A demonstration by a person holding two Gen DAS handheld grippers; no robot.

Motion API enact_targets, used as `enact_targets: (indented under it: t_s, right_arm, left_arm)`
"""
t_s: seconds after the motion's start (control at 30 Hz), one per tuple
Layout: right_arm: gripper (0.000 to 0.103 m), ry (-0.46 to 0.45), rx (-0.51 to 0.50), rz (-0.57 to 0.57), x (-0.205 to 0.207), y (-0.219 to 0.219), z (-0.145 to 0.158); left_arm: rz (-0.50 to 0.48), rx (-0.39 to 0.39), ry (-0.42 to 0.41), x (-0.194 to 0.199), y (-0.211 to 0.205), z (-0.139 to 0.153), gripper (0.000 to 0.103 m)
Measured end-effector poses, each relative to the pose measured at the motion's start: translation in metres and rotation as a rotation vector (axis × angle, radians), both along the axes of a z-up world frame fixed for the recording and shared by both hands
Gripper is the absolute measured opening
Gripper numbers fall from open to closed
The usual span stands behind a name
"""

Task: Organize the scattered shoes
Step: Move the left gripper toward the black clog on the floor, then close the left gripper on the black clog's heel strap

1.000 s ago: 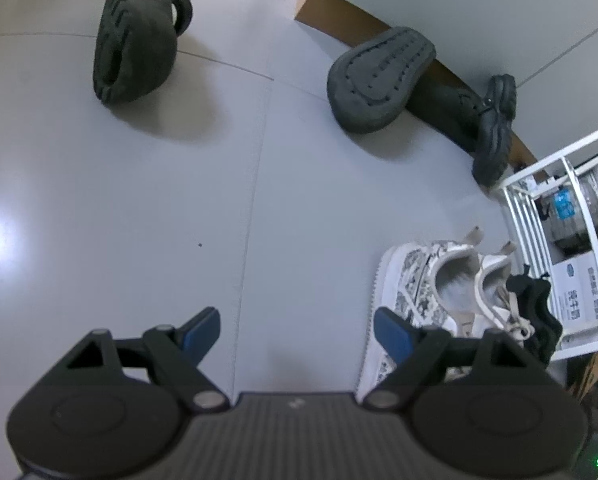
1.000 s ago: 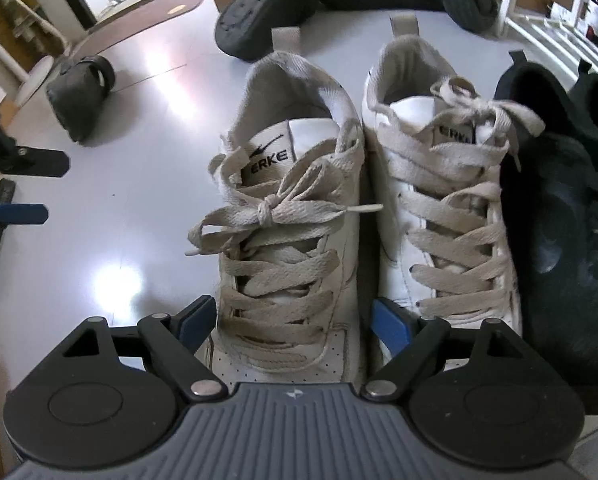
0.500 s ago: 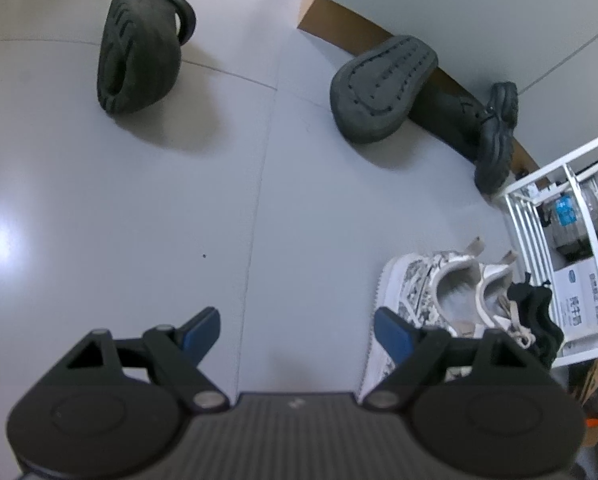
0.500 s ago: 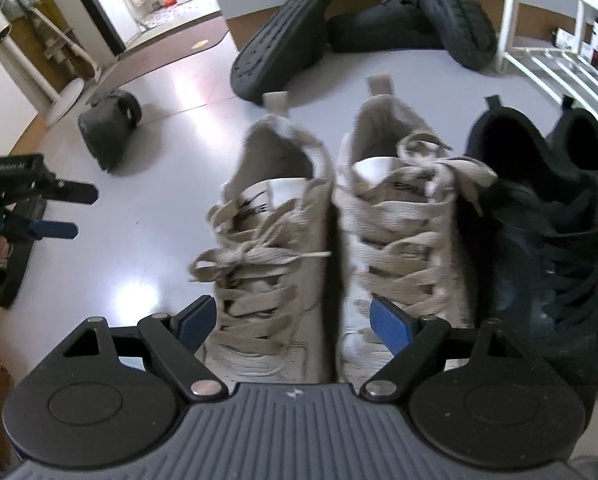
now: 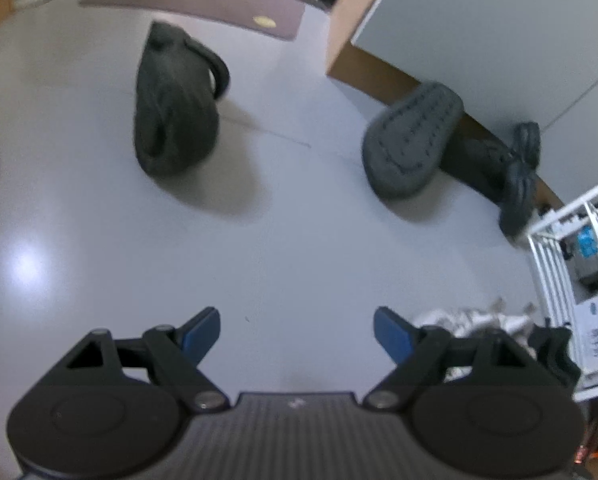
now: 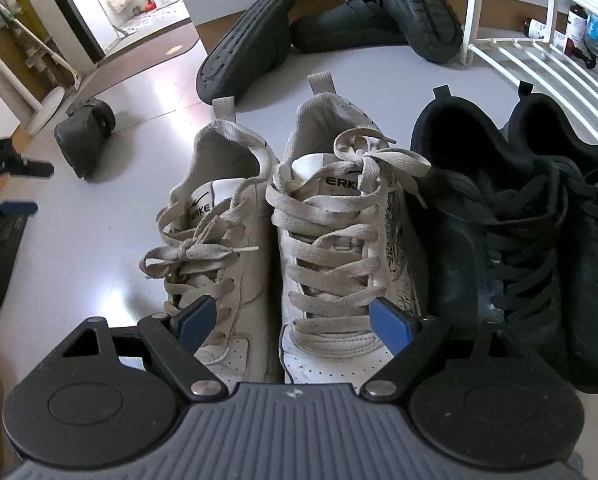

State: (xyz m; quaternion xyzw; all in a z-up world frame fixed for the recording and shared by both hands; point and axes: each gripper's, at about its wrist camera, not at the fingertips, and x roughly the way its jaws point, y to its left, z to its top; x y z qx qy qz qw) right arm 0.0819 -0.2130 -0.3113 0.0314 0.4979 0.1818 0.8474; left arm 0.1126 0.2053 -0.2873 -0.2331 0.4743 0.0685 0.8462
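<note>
Two white lace-up sneakers point(image 6: 331, 248) stand side by side on the grey floor, with a black pair point(image 6: 531, 224) to their right. My right gripper point(image 6: 295, 320) hovers open above the white toes, holding nothing. A dark clog point(image 5: 175, 116) lies on its side far left on the floor, also visible in the right wrist view point(image 6: 85, 136). A dark slipper point(image 5: 415, 144) leans sole-out against the wall beside more dark shoes point(image 5: 519, 176). My left gripper point(image 5: 297, 334) is open over bare floor, well short of the clog.
A white wire rack point(image 6: 539, 52) holding bottles stands right of the shoes, seen too in the left wrist view point(image 5: 571, 264). A brown mat point(image 5: 195, 4) lies by the doorway at the back. A wooden skirting point(image 5: 379, 68) lines the wall.
My left gripper has swung left and forward, so the clog and slipper look nearer and the white sneakers slid to the lower right edge. My right gripper has drawn back from the sneakers.
</note>
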Motion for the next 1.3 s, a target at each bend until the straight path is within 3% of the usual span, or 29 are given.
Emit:
enact_targets:
  t_s: [0.27,0.6,0.67,0.73,0.87,0.97,1.03,1.1,1.3]
  right_arm:
    - [0.088,-0.009,-0.017,-0.021,-0.001,-0.014,0.001]
    - [0.088,-0.026,-0.015,-0.022,0.003,-0.021,0.005]
    - [0.088,-0.03,-0.01,-0.011,0.002,-0.021,0.007]
    - [0.088,-0.038,-0.014,-0.002,0.001,-0.021,0.008]
    - [0.088,-0.039,-0.016,0.007,0.001,-0.023,0.008]
    - [0.088,-0.042,-0.03,0.01,-0.002,-0.027,0.008]
    - [0.088,-0.032,-0.032,0.002,-0.005,-0.036,0.007]
    - [0.088,-0.023,-0.04,-0.007,-0.006,-0.042,0.006]
    - [0.088,-0.004,-0.052,-0.02,-0.009,-0.051,0.001]
  left_arm:
    - [-0.032,0.154,-0.02,0.042,0.014,0.034,0.086]
    - [-0.003,0.269,0.058,0.117,0.056,0.047,0.086]
    - [0.022,0.267,0.063,0.133,0.066,0.047,0.086]
    - [0.087,0.312,0.056,0.147,0.075,0.051,0.086]
    - [0.099,0.381,0.083,0.174,0.083,0.05,0.086]
    - [0.119,0.362,0.134,0.19,0.093,0.047,0.086]
    - [0.065,0.36,0.187,0.208,0.099,0.039,0.086]
    - [0.07,0.35,0.244,0.219,0.106,0.03,0.086]
    - [0.099,0.328,0.282,0.227,0.114,0.019,0.086]
